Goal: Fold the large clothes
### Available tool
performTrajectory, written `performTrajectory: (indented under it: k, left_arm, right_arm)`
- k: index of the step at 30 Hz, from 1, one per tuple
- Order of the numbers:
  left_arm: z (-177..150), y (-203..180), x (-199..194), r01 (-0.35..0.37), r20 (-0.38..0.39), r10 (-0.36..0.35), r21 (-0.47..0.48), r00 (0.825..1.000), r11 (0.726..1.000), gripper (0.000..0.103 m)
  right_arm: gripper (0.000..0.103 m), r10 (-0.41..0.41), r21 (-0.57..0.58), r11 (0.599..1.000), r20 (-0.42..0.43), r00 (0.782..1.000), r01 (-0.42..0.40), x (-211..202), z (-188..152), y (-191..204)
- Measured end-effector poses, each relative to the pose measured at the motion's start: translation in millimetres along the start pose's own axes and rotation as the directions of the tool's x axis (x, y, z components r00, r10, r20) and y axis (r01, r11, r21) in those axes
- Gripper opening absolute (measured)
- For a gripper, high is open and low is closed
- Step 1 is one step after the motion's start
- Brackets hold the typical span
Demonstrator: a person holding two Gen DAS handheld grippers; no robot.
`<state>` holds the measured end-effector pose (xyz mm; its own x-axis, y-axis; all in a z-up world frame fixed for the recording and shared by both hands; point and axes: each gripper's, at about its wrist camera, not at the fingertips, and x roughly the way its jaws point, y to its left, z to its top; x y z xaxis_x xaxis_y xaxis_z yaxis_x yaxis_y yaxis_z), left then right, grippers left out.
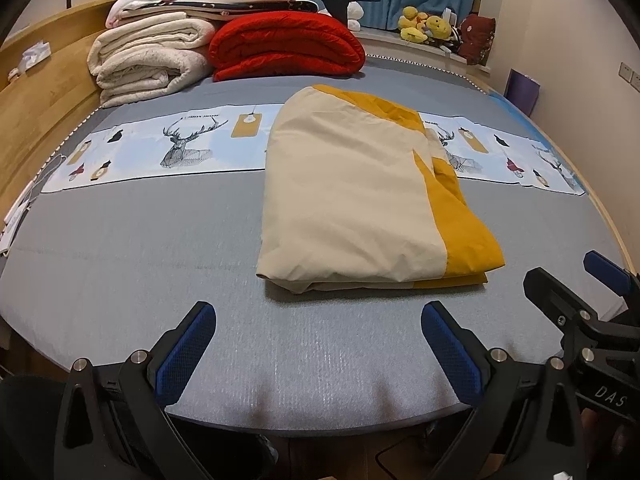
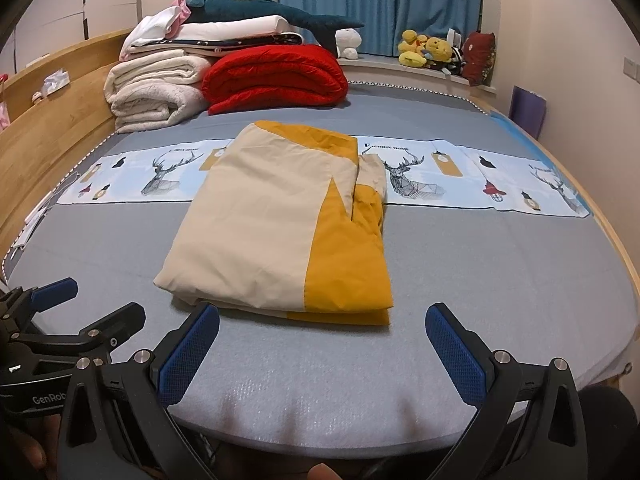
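A cream and mustard-yellow cloth lies folded into a thick rectangle in the middle of the grey bed. My left gripper hovers open over the bed's near edge, just short of the cloth and a little to its left, with nothing between its blue pads. My right gripper is open too, close to the cloth's near edge, empty. In the left wrist view the right gripper shows at the far right; the right wrist view catches the left gripper at the lower left.
A printed deer-pattern strip crosses the bed under the cloth. Folded white blankets, a red quilt and stacked bedding sit at the far end. A wooden headboard runs along the left; plush toys line the windowsill.
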<state>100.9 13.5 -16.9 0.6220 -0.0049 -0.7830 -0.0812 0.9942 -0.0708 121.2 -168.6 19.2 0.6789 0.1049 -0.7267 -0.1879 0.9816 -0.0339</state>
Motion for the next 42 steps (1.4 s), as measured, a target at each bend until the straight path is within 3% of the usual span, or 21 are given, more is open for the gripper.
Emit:
performTrajectory:
  k: [42]
  left_arm:
    - [1.1,-2.6,0.4,0.007,-0.005,-0.007,-0.002,1.000,1.000,0.102]
  right_arm:
    - [0.102,0.004,0.001,1.000,-0.001,1.000,-0.004,1.4,0.2,-2.6]
